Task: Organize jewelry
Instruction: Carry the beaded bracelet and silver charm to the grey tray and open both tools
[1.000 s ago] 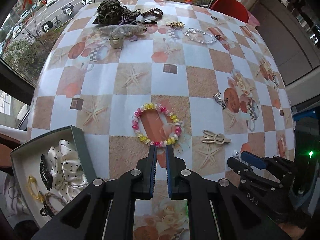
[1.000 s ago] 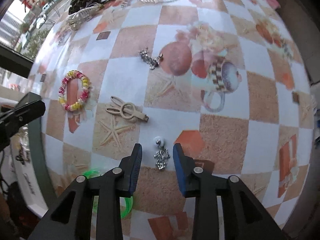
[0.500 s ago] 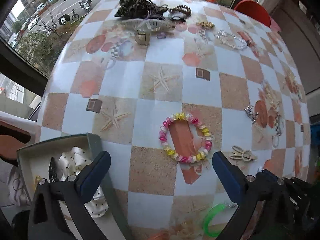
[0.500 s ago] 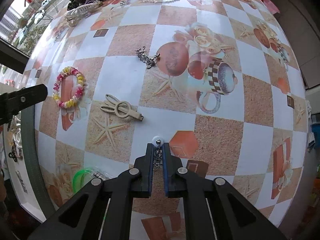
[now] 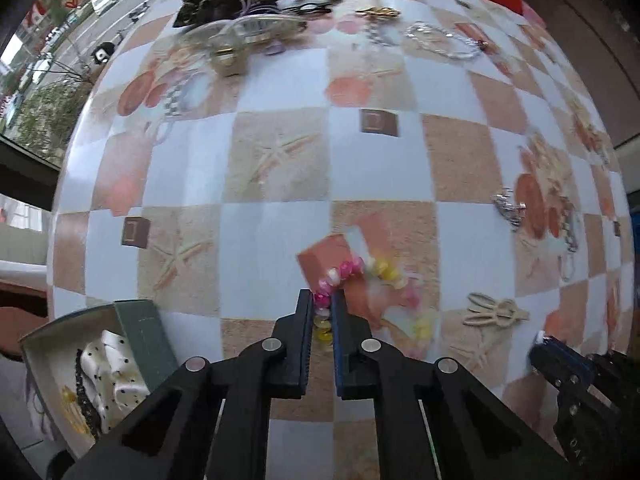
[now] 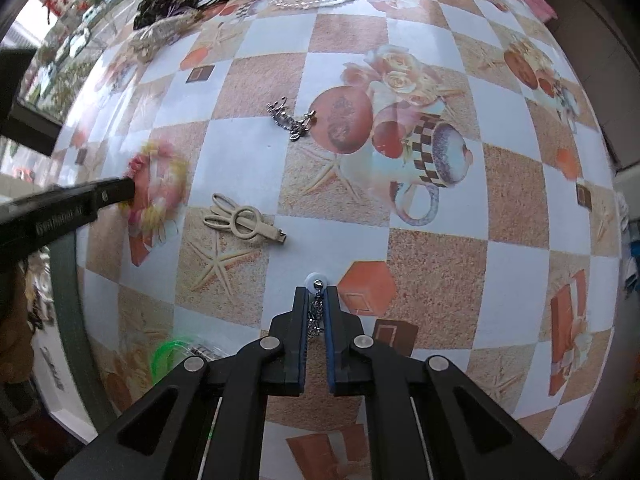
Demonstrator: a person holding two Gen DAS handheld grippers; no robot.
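Observation:
My left gripper (image 5: 322,300) is shut on the pink and yellow bead bracelet (image 5: 376,280), which is blurred by motion just above the checkered tablecloth; it also shows in the right wrist view (image 6: 158,188). My right gripper (image 6: 317,296) is shut on a silver chain earring with a white disc (image 6: 317,280), low over the cloth. The open box (image 5: 138,324) with a white polka-dot scrunchie (image 5: 110,376) sits at the near left.
A beige rabbit hair clip (image 6: 244,224), a silver chain charm (image 6: 290,118) and a green ring (image 6: 168,354) lie nearby. A heap of hair clips and scrunchies (image 5: 240,8) and a bead bracelet (image 5: 444,42) lie at the far edge.
My left gripper went from wide open to shut on the bead bracelet, which is shifting. My right gripper stays shut on the earring.

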